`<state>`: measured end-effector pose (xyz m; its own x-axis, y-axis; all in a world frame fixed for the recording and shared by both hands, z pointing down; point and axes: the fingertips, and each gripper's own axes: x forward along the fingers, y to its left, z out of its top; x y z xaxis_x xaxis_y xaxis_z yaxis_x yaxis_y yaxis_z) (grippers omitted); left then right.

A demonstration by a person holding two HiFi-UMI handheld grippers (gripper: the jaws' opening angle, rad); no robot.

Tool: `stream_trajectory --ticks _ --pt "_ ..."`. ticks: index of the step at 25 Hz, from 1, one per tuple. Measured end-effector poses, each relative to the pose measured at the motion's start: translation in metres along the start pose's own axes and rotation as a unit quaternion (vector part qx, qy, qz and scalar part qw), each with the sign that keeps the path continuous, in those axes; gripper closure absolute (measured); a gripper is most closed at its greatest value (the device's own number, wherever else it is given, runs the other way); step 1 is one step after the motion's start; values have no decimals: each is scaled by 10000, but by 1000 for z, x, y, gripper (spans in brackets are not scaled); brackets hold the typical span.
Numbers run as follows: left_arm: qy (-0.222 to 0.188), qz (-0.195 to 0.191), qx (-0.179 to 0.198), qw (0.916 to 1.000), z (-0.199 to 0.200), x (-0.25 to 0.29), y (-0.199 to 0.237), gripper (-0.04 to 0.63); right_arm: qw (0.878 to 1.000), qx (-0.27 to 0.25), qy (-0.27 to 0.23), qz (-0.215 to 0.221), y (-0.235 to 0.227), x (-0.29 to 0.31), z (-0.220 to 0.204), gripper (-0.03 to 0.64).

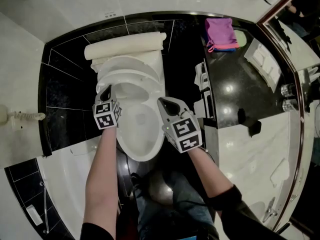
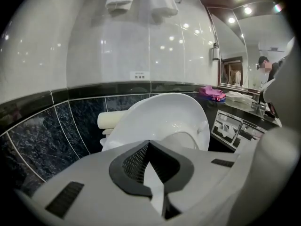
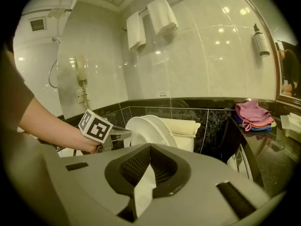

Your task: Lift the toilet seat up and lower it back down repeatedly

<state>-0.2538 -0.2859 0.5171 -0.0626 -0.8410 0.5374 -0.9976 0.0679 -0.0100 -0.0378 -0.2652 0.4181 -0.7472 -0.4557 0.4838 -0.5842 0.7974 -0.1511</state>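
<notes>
The white toilet (image 1: 142, 131) stands against the black tiled wall. Its seat and lid (image 1: 127, 76) are raised, leaning back toward the cream tank (image 1: 125, 46). In the left gripper view the raised seat (image 2: 169, 117) fills the space just ahead of the jaws. My left gripper (image 1: 106, 90) is shut, with its tip at the seat's left edge; I cannot tell whether it touches. From the right gripper view, the left gripper (image 3: 123, 134) points at the seat's rim (image 3: 146, 128). My right gripper (image 1: 161, 103) is shut on nothing, hovering over the bowl's right side.
A black counter (image 1: 235, 84) runs along the right, with a folded pink cloth (image 1: 220, 31) at its far end. A control panel (image 1: 202, 76) sits between toilet and counter. A wall phone (image 1: 20, 116) hangs at the left. White towels (image 3: 150, 20) hang high on the wall.
</notes>
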Motion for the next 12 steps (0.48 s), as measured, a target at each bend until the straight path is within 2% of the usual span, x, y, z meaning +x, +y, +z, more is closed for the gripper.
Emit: stream_trajectory --ticks 12 --pt "-130 -70 26 9999 5 -13 -6 609 9999 -6 102 9 9 2 -7 600"
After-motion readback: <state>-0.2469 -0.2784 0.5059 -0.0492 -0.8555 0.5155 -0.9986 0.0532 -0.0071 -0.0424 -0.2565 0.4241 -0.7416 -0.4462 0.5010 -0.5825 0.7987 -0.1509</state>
